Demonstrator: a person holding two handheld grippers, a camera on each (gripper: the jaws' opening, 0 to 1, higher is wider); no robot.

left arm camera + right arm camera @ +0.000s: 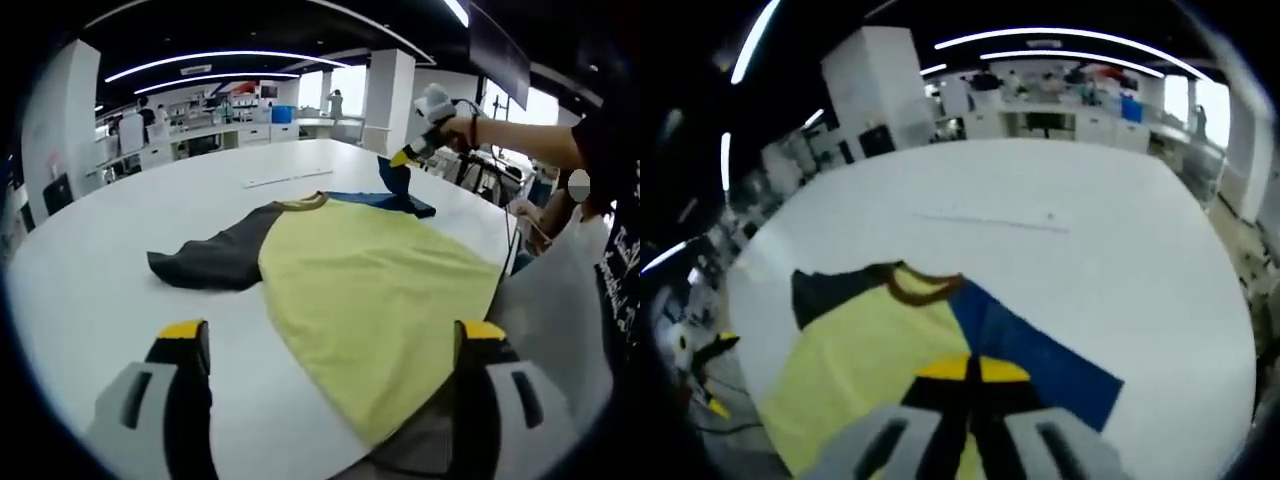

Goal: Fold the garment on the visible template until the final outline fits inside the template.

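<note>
Left gripper (335, 345), nearest in the left gripper view: 2 yellow-tipped jaws stand wide apart with nothing between them, hovering low over the near hem of the T-shirt (370, 290). Likely staged there to take the hem once the sleeve fold is done.

T-shirt lies flat on the white table (120, 260): yellow body toward the camera, brown collar (305, 202) at the far end, dark grey sleeve (215, 260) spread out to the left in this view. The near hem reaches the table edge at lower right.

Farther on, the right gripper (405, 157) shows in the same view, held by a person's hand (445, 115), with the blue sleeve (395, 180) lifted into a peak off the table. The lift looks meant to carry the sleeve inward across the body.

Right gripper view: right gripper's own jaws (967, 368) are drawn together, yellow tips meeting over the blue sleeve (1040, 362), so it has the fabric pinched. Collar (915, 285) and grey sleeve (825, 292) lie beyond.

Farthest on the table: a thin pale strip (995, 220), well apart from the shirt. Cannot tell whether this is part of the template; no clear template outline visible.

Judgement: task is early, 1 sleeve in hand, body unfolded.
</note>
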